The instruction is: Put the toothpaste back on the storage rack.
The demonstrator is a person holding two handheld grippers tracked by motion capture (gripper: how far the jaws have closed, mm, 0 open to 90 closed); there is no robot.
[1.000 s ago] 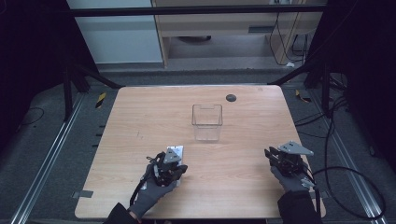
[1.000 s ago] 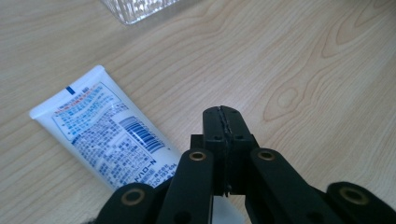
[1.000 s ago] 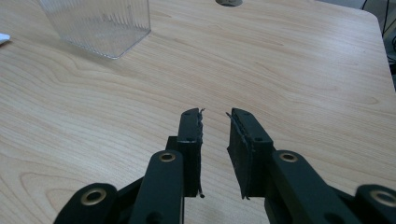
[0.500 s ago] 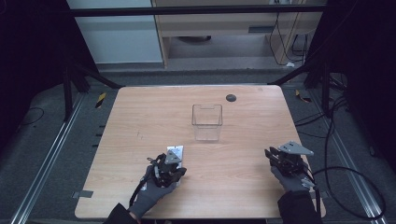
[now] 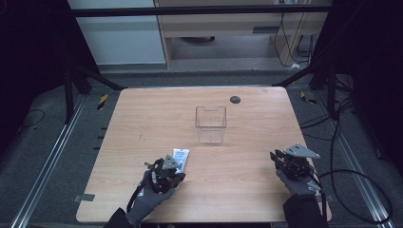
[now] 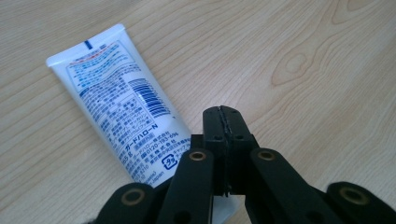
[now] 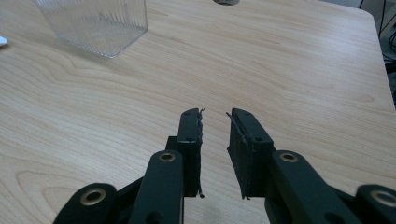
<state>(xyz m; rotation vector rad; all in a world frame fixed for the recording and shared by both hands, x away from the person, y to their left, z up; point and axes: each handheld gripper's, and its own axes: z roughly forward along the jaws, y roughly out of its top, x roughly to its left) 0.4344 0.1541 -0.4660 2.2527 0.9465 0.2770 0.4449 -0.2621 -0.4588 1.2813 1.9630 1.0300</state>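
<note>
A white tube (image 6: 119, 100) with blue print lies flat on the wooden table (image 5: 157, 118), its crimped end pointing away from me. My left gripper (image 6: 223, 113) hovers just over the tube's near end with its jaws pressed together and nothing between them. From above, the tube (image 5: 181, 156) sits just beyond the left gripper (image 5: 172, 167), left of the table's centre. At the front right, my right gripper (image 7: 215, 116) rests low over bare wood, its jaws a small gap apart and empty; it also shows in the high view (image 5: 279, 159).
A clear plastic box (image 5: 210, 124) stands upright and empty at mid-table, and appears at the upper left of the right gripper view (image 7: 95, 23). A small dark round spot (image 5: 235, 99) sits near the far edge. Cables trail on the floor right of the table.
</note>
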